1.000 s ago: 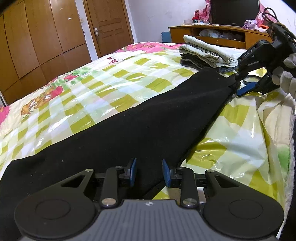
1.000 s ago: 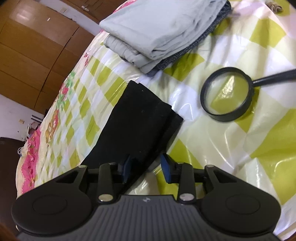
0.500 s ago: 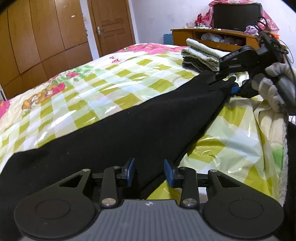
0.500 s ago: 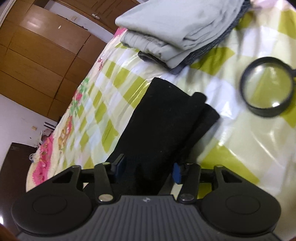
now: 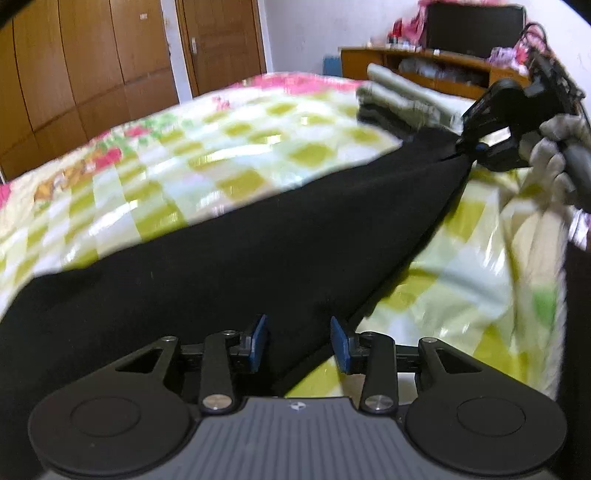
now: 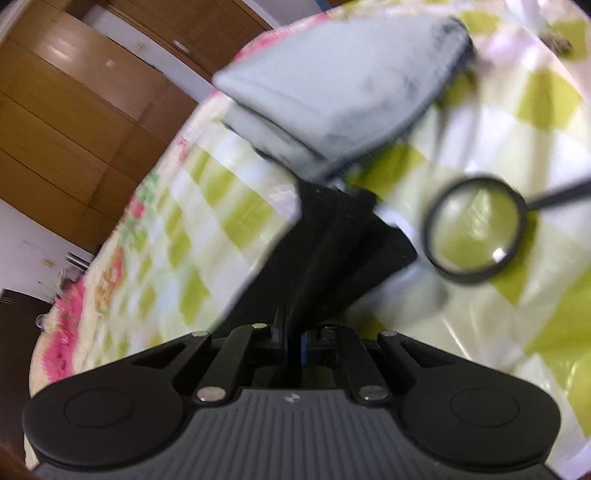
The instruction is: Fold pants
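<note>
Your right hand-held gripper (image 6: 291, 343) clenches the black pants (image 5: 236, 266) hem; your left hand-held gripper (image 5: 299, 341) stands released over them on the bed (image 5: 155, 162).

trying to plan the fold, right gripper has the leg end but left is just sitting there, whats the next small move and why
Probably close the left gripper on the black pants. Its jaws stand open with the fabric edge lying between them, while the right gripper is already shut on the far end near the magnifying glass. With both ends held, the pants could be lifted and folded.

Brown wooden wardrobe doors (image 5: 74, 74) line the wall beside a white wall (image 5: 314, 29).
</note>
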A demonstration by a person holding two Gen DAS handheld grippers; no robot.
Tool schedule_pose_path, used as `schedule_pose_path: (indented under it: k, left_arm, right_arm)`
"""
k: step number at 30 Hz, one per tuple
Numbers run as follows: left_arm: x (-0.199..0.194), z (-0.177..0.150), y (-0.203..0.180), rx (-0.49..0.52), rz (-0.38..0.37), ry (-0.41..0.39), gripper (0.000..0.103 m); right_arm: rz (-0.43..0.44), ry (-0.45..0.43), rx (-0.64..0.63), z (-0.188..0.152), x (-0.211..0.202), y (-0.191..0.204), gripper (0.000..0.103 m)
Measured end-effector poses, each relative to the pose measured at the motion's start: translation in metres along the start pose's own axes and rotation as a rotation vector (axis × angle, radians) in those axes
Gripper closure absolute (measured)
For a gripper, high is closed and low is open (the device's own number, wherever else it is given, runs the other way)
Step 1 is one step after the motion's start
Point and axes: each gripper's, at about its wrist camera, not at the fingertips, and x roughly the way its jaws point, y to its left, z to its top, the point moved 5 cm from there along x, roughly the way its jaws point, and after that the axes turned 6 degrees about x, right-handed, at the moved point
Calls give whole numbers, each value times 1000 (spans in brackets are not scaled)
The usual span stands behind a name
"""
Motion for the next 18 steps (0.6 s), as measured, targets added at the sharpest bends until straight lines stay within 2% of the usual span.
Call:
schedule_pose_path:
  k: [4, 6, 9, 13, 18]
  left_arm:
    - [-14, 2, 3, -18, 13, -33, 52]
    - [-21, 4, 9, -11, 43, -60, 52]
    - [-33, 3, 28, -55, 88, -98, 52]
    - [-48, -12, 75, -99, 229, -102, 52]
    - [-69, -52, 137, -139, 399, -48, 52]
  right_arm:
    - [54, -30, 10, 0, -13, 9, 97]
    - [60, -43, -26, 1, -20, 21, 97]
    - [81, -68, -99, -2, -35, 46, 97]
    - [110, -100, -236, -12, -50, 93, 97]
    - [190, -91, -433, -45, -49, 181, 97]
